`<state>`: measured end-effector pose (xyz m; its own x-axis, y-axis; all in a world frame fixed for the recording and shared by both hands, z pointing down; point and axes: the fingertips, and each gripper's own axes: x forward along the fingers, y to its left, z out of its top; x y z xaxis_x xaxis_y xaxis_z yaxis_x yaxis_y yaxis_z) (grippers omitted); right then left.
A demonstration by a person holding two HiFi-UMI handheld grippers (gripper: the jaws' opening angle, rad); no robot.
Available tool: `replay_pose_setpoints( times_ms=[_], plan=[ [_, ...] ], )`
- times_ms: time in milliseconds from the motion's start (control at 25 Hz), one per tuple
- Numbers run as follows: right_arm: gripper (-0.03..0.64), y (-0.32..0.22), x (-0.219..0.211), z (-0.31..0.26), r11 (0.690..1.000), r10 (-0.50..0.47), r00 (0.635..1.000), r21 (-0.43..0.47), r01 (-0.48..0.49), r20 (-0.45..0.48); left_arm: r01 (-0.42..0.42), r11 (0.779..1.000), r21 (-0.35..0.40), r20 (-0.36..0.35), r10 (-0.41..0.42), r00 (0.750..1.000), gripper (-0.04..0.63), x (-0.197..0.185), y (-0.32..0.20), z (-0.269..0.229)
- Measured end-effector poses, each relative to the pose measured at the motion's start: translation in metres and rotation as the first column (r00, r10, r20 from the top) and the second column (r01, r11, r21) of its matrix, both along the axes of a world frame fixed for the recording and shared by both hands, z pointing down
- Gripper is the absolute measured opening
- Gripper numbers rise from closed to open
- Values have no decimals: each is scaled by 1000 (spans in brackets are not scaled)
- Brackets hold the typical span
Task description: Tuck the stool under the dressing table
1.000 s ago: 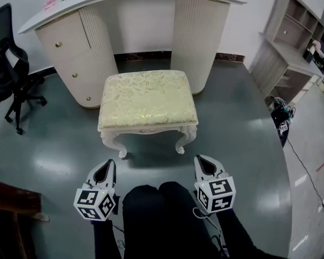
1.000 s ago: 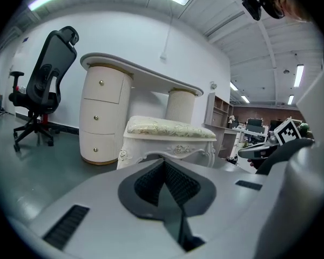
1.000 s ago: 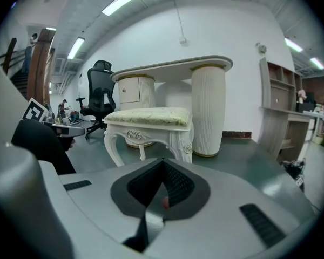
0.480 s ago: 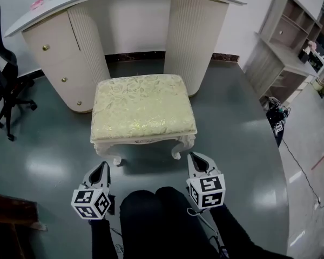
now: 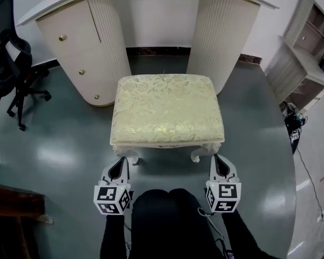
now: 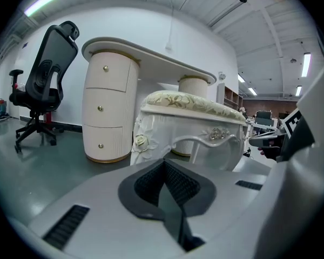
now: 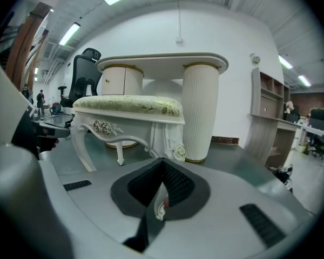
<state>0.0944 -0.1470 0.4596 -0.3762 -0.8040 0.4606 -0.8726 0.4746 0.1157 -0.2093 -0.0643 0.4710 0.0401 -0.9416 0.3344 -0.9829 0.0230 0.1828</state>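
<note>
The cream stool (image 5: 164, 109) with a floral cushion stands on the grey floor, its back edge at the mouth of the gap between the dressing table's (image 5: 81, 53) two pedestals. My left gripper (image 5: 121, 163) is shut and empty, just short of the stool's front left leg. My right gripper (image 5: 218, 161) is shut and empty too, close beside the front right leg. The left gripper view has the stool (image 6: 194, 123) a little ahead of the shut left gripper (image 6: 164, 163). Past the shut right gripper (image 7: 163, 163), the right gripper view shows the stool (image 7: 129, 112) to the left.
A black office chair (image 5: 11, 53) stands left of the table. At the right there is a wooden shelf unit (image 5: 308, 53), with a cable (image 5: 308, 166) running on the floor. Dark wooden furniture (image 5: 11, 209) sits at lower left. The person's dark legs (image 5: 167, 220) are between the grippers.
Both grippers have come forward to the stool's front legs, still shut. The head view has shifted; the stool shows no clear movement relative to the table.
</note>
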Motion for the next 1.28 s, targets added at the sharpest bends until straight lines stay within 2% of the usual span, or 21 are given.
replay_pose_setpoints(
  times_ms=[160,560,720,920,1280],
  plan=[
    [5,-4,-4,9,1000,14,1000,15,-14,-8,-9,1000,-16,-10,9,1000,8,-4,-8,9],
    [5,-18,-9,30,998,43,999,-38,-43,10,21,1000,0,-37,-21,999,8,-12,-13,15],
    [6,-18,-10,34,998,63,997,-19,-64,-47,8,1000,-5,-26,-9,1000,8,-10,-13,17],
    [5,-20,-9,36,997,74,997,-2,-74,-36,7,1000,7,-24,-7,1000,8,-9,-14,19],
    [5,-25,-9,40,998,64,998,19,-64,-12,41,999,30,-62,-39,997,8,-9,-13,21]
  ],
)
